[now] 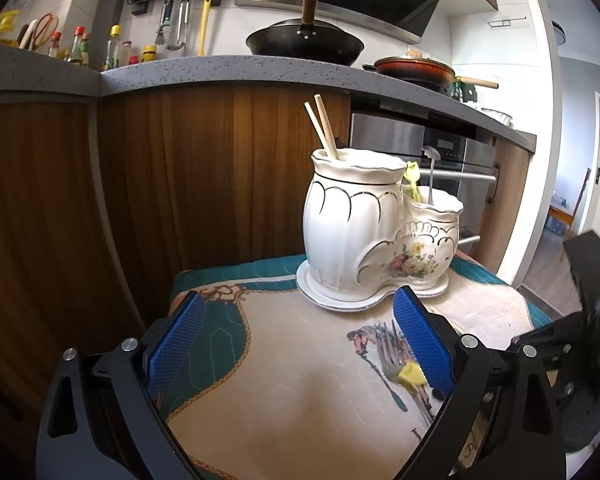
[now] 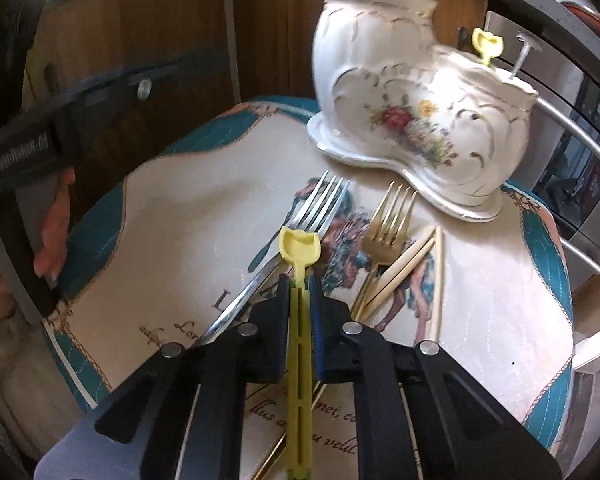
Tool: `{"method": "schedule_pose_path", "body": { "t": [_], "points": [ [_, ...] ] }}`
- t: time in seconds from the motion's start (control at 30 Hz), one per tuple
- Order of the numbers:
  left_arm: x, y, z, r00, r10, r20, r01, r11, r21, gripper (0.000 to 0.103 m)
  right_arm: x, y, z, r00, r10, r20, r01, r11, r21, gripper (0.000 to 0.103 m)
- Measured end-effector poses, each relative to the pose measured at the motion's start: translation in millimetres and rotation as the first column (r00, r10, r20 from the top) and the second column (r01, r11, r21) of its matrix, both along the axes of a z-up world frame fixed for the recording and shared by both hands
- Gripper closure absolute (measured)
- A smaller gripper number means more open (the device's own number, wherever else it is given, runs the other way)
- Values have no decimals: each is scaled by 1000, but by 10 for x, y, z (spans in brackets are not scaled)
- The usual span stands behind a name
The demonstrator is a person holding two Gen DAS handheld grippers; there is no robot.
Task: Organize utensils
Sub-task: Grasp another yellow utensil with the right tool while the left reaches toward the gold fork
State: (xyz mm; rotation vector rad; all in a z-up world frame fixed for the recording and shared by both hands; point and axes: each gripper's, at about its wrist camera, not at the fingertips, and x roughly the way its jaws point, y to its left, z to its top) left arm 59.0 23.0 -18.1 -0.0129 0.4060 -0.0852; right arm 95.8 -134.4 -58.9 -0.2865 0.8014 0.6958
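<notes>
A white ceramic holder [image 1: 376,220] [image 2: 416,100] with two cups stands at the back of the mat. Chopsticks [image 1: 322,126] lean in its tall cup; a yellow-topped utensil [image 2: 487,45] and a steel one [image 1: 431,172] stand in its low cup. My right gripper [image 2: 299,280] is shut on the stem of a yellow plastic utensil [image 2: 300,246], whose head sticks out ahead of the fingers. Under it lies a silver fork [image 2: 296,220] [image 1: 392,354], with a gold fork [image 2: 388,222] and loose chopsticks [image 2: 414,264] to the right. My left gripper [image 1: 300,344] hovers open over the mat, holding nothing.
The printed mat [image 1: 284,364] [image 2: 188,208] covers a small raised surface with drop-offs on all sides. Wooden cabinet fronts [image 1: 180,176] and a steel oven [image 1: 452,156] stand behind. A hand [image 2: 52,236] holds the left gripper's body at the left.
</notes>
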Motion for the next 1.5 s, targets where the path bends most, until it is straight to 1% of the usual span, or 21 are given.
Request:
{"method": "schedule_pose_path", "body": {
  "t": [0.07,0.17,0.3,0.4,0.53,0.6,0.63,0.67,0.7,0.77,0.83,0.87,0.93,1.0,1.03,1.07,1.13,1.23,1.3,1.33,1.5],
  "points": [
    [-2,-19,-3,1000,3,-10,-3,1000,7,9,17,-118,120,1000,-16,4,16,998,62,93],
    [0,-85,-9,999,-24,-40,24,1000,-7,9,72,-333,303,998,-59,29,55,989,135,93],
    [5,-293,-28,995,-57,-85,58,998,13,9,106,-617,504,989,-131,68,115,972,207,93],
    [22,-497,-71,988,-88,-123,91,996,22,9,121,-786,603,979,-175,101,147,961,236,93],
    [40,-829,-122,976,-126,-178,143,986,86,11,105,-965,695,965,-222,137,182,949,259,93],
    [53,-964,-125,967,-149,-204,169,982,83,12,98,-1082,737,959,-243,147,197,941,274,93],
    [72,-1042,-123,959,-167,-228,187,980,68,16,100,-1120,734,956,-253,149,204,937,282,93],
    [95,-1114,-126,950,-182,-253,202,978,56,24,109,-1181,750,951,-269,152,217,932,292,93],
    [121,-1183,-139,941,-194,-278,215,975,49,28,143,-1210,709,948,-280,151,226,927,300,93],
    [190,-1340,-194,915,-217,-339,240,971,24,40,155,-1291,745,947,-288,143,233,920,315,93],
    [254,-1468,-262,895,-231,-382,251,968,0,48,142,-1344,747,946,-292,142,235,918,320,93],
    [274,-1529,-292,889,-234,-394,253,967,-3,50,137,-1367,749,946,-293,140,235,916,326,93],
    [356,-1663,-351,875,-236,-422,259,966,-5,51,126,-1419,744,946,-294,136,234,912,337,93],
    [439,-1765,-405,868,-213,-450,249,968,23,56,104,-1462,752,946,-295,136,234,909,346,93],
    [483,-1806,-442,863,-190,-468,238,970,44,62,99,-1476,754,946,-294,136,232,908,349,93],
    [508,-1831,-464,860,-179,-478,233,971,54,65,95,-1490,755,947,-292,135,230,907,352,93],
    [559,-1890,-528,851,-151,-502,222,971,84,68,84,-1491,753,948,-289,132,226,906,358,93],
    [587,-1929,-550,851,-130,-509,212,972,105,69,58,-1524,760,948,-287,135,222,903,367,93],
    [626,-1945,-543,847,-125,-517,206,973,100,79,49,-1549,771,948,-289,135,220,900,376,93],
    [649,-1951,-545,843,-124,-524,204,974,99,86,45,-1557,779,948,-289,135,220,898,380,93],
    [721,-1860,-524,829,-141,-542,205,977,59,92,22,-1581,797,949,-284,139,210,895,394,93]
  ]
}}
